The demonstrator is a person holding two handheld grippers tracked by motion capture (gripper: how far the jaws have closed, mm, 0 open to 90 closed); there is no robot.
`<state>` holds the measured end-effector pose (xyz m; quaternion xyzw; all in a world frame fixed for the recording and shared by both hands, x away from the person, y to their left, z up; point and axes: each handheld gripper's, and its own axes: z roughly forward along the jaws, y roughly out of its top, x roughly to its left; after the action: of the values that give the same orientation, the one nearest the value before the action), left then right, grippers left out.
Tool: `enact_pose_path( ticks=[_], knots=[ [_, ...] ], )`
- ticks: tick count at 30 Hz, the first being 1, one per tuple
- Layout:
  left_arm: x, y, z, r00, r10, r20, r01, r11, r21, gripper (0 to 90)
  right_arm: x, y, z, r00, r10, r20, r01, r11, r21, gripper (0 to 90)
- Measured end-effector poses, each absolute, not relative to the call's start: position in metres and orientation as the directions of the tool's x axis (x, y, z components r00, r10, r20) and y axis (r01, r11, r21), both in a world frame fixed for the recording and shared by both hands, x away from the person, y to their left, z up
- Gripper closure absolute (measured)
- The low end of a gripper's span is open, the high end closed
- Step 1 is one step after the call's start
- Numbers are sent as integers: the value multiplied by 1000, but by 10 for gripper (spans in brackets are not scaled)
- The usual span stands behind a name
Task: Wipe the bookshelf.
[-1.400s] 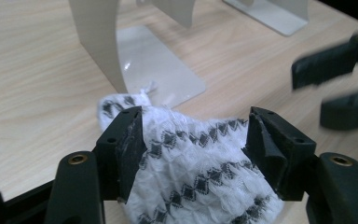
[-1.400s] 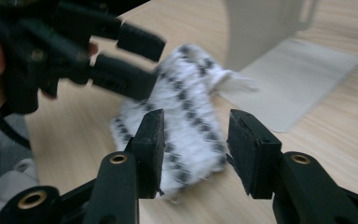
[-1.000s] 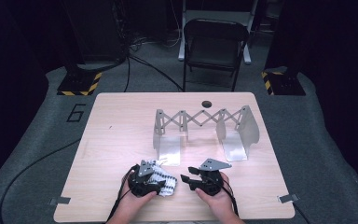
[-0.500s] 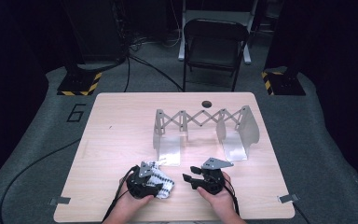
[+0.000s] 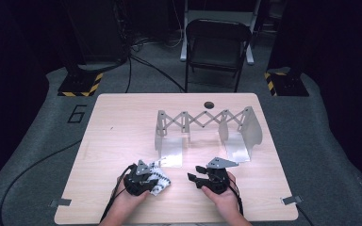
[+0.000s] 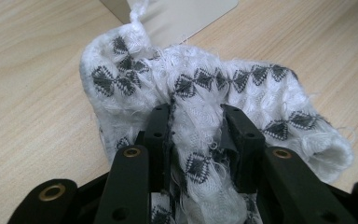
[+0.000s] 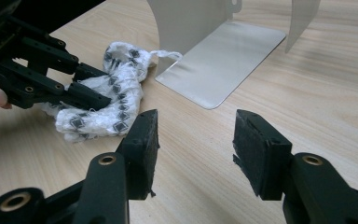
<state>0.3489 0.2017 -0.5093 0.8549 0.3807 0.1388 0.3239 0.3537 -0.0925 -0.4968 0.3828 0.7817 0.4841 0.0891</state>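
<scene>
A crumpled white cloth [image 5: 164,176] with a dark diamond pattern lies on the wooden table [image 5: 122,127] near its front edge. My left gripper [image 5: 157,181] has just been closing, and its jaws now pinch a fold of the cloth [image 6: 242,84] between the pads [image 6: 161,126]. The rest of the cloth bulges around both jaws. My right gripper [image 5: 194,178] rests on the table a little to the right, pointing toward the left one. Its jaws [image 7: 193,135] stand open over bare wood with nothing between them. From there I see the cloth [image 7: 116,93] and the left gripper [image 7: 91,86] on it.
A metal expanding rack [image 5: 202,120] with a scissor-link top and curved side plates stands mid-table, just beyond both grippers. One of its flat base plates [image 7: 223,60] lies close to the cloth. A dark hole [image 5: 209,104] sits near the far edge. A folding chair [image 5: 217,47] stands behind the table.
The left gripper's jaws have closed in from wide apart onto a fold of the cloth. Both hands have stayed where they were, and the right gripper looks the same.
</scene>
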Motion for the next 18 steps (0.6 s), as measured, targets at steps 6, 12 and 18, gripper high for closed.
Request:
enact_pose_path(
  ticks=[6, 12, 18],
  knots=[
    [347, 199, -510, 664, 747, 24, 542, -504, 673, 652, 354, -93, -497, -677, 711, 193, 496, 247, 833, 463],
    [351, 203, -505, 648, 762, -18, 566, -466, 680, 700, 356, -94, -496, -639, 761, 109, 451, 257, 854, 417],
    [353, 223, -487, 616, 784, -81, 567, -369, 737, 722, 369, -87, -488, -611, 784, 108, 437, 220, 872, 418]
  ],
)
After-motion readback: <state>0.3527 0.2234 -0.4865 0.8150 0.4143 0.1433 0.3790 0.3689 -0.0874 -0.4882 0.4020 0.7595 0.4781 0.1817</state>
